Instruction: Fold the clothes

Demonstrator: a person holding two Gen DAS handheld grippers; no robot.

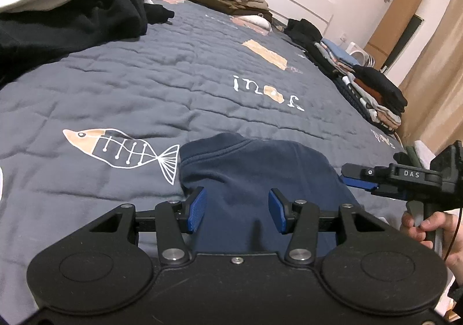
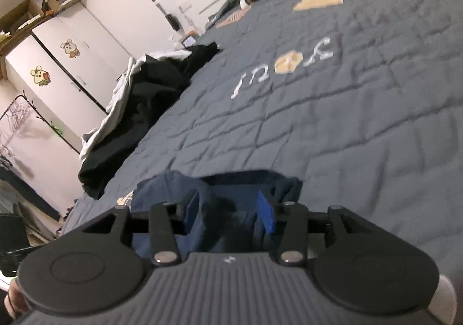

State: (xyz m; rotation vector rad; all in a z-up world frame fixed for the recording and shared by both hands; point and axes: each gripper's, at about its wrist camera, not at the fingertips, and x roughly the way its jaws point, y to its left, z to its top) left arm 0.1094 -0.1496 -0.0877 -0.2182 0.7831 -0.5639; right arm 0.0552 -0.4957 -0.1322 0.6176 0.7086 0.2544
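each black gripper has 2 blue ribbed pads, silver screws and round housings.

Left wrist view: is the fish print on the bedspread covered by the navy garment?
No. The fish print lies fully exposed on the bedspread, just left of the navy garment.

I read white letters "DAS" on the black body of the right gripper, seen from the left wrist camera. On the grey-blue quilt lettering stitched in white, upside down to me, seems to spell "you!", its "o" a tan patch; a further word at the quilt's right edge is too cut off to read.
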